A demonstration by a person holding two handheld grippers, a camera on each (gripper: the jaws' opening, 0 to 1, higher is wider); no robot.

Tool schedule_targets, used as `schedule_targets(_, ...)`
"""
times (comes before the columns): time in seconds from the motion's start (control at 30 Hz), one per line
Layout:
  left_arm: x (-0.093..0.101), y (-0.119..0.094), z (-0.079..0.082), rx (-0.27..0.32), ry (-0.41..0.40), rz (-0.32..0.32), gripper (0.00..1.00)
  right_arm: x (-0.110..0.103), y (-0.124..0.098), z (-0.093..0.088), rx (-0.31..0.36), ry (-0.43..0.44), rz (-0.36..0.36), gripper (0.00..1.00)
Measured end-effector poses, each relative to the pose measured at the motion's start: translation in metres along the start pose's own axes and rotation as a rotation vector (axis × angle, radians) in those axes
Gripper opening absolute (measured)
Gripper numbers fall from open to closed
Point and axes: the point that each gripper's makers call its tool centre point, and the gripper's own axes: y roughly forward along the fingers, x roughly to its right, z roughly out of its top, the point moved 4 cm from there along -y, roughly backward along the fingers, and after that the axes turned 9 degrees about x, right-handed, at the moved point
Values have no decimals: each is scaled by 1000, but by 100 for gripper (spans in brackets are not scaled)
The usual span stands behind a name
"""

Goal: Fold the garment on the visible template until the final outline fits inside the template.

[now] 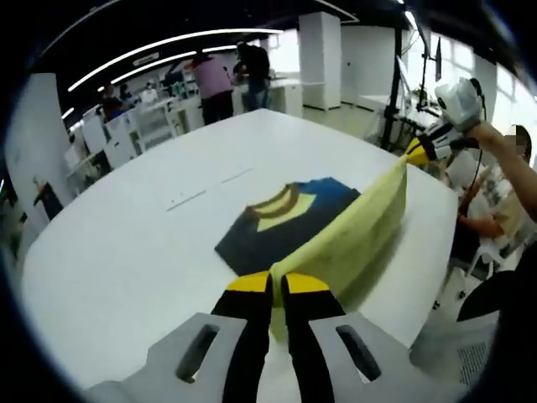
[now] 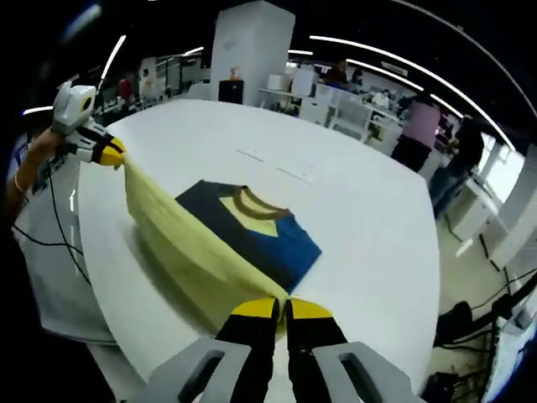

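Both grippers' jaws pinch the garment (image 1: pixel 336 243) hem, stretched between.

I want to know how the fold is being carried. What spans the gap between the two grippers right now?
The garment's lifted yellow edge stretches between the left gripper and the right gripper, above the white table, in both views.

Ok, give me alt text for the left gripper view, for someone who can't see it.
The left hand-held gripper, shut, pinches one end of a yellow garment edge stretched taut to the right hand-held gripper. The rest of the garment, dark blue with a yellow collar, lies on the white table; people stand behind.
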Motion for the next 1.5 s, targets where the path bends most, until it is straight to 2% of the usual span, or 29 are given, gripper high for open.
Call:
schedule_targets(0.07,-4,4,7,25,13,24,2,4,3,5,21,-1,-15,0)
schedule_targets(0.2,-9,11,14,38,39,56,2,11,11,17,63,-12,-42,0)
schedule_targets(0.47,-22,23,25,85,25,91,2,23,30,35,129,-89,-81,0)
schedule_targets(0.73,-42,40,25,95,-2,144,2,40,59,49,175,-145,-125,0)
schedule_targets(1.03,-61,70,17,89,-48,153,2,55,99,43,153,-141,-165,0)
schedule_targets(1.2,-71,92,8,74,-70,152,2,61,125,33,111,-131,-175,0)
schedule_targets(1.3,-75,107,-3,46,-70,151,2,62,136,28,110,-112,-160,0)
schedule_targets(1.33,-76,110,-6,34,-63,150,2,60,143,26,122,-52,-141,0)
schedule_targets(1.4,-80,119,-16,15,-77,153,2,64,150,17,81,-42,-150,0)
schedule_targets(1.5,-84,132,-27,5,-109,140,2,66,163,10,63,-29,-147,0)
